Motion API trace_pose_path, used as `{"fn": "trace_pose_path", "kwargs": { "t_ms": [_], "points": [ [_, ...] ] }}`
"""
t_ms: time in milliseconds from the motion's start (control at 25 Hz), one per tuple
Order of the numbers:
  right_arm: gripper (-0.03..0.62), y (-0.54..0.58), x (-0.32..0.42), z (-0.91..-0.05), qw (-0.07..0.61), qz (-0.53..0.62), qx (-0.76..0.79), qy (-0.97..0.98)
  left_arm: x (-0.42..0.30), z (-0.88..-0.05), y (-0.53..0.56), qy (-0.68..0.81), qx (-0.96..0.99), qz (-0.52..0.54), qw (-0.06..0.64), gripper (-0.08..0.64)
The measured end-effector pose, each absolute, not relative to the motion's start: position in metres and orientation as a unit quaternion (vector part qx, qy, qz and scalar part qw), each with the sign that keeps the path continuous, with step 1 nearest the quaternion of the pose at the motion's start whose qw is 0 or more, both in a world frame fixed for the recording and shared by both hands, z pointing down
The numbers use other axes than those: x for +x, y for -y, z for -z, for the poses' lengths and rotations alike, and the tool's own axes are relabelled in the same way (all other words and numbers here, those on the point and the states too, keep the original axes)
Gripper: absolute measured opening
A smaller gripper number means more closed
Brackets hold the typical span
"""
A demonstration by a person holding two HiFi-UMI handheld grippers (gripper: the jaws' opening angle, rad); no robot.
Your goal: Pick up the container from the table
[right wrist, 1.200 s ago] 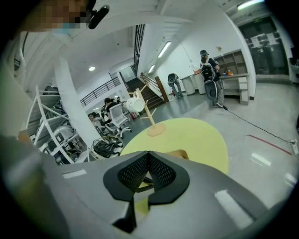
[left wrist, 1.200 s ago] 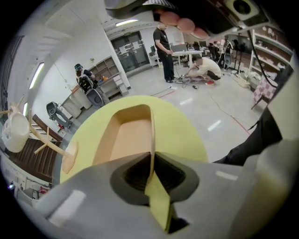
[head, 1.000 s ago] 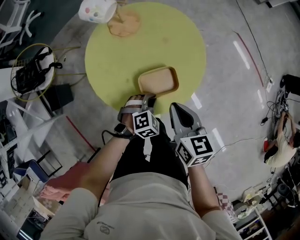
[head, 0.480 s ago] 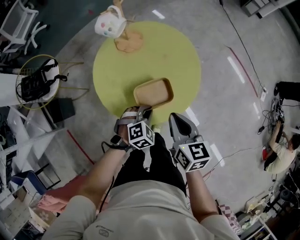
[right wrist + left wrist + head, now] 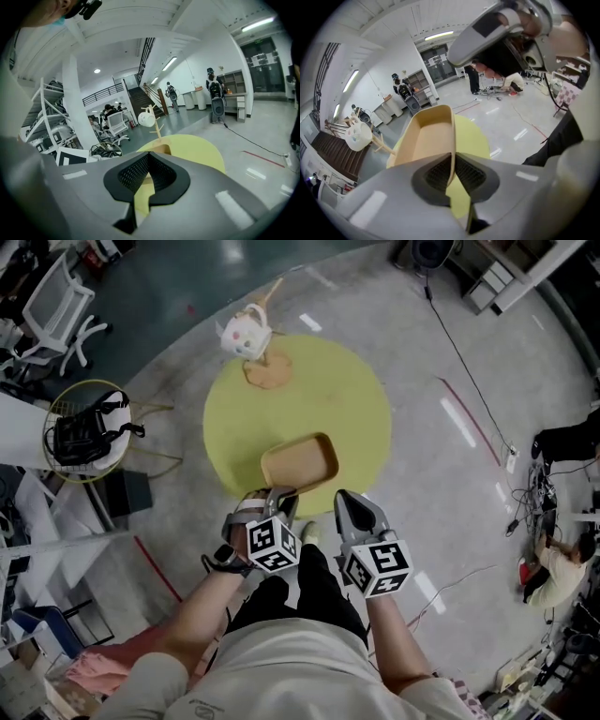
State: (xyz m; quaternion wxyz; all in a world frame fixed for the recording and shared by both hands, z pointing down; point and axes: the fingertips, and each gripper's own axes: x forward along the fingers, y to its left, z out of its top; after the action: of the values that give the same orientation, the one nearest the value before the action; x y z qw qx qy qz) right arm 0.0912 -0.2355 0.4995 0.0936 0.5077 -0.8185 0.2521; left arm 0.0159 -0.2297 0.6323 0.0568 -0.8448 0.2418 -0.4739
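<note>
The tan shallow rectangular container (image 5: 300, 463) hangs over the near edge of the round yellow table (image 5: 352, 404), held by one rim. My left gripper (image 5: 281, 495) is shut on that near rim. In the left gripper view the container (image 5: 424, 138) stretches away from the jaws, its thin wall pinched between the black pads (image 5: 436, 174), with the yellow table (image 5: 471, 140) below it. My right gripper (image 5: 352, 502) is beside it to the right, shut with nothing between its jaws. In the right gripper view the right gripper (image 5: 147, 171) points over the table (image 5: 197, 145).
A wooden mug tree (image 5: 265, 367) with a white mug (image 5: 246, 334) stands at the table's far edge. A wire-rimmed stool with a black bag (image 5: 84, 432) sits to the left, an office chair (image 5: 56, 301) beyond it. Cables and a person (image 5: 553, 568) are at the right.
The head view has risen and the table now looks smaller and farther. The container has stayed in my left gripper and come up with it. The right gripper stayed alongside.
</note>
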Motion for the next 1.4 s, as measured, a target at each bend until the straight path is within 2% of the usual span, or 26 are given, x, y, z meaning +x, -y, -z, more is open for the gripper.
{"fn": "trace_pose_path", "kwargs": {
  "t_ms": [960, 1400],
  "points": [
    [0.009, 0.202, 0.041, -0.403, 0.060, -0.167, 0.521, 0.835, -0.044, -0.491, 0.175, -0.273, -0.860, 0.416, 0.114, 0.026],
    [0.009, 0.194, 0.016, -0.382, 0.052, -0.144, 0.520, 0.840, -0.071, -0.459, 0.162, -0.292, -0.857, 0.403, 0.131, 0.026]
  ]
}}
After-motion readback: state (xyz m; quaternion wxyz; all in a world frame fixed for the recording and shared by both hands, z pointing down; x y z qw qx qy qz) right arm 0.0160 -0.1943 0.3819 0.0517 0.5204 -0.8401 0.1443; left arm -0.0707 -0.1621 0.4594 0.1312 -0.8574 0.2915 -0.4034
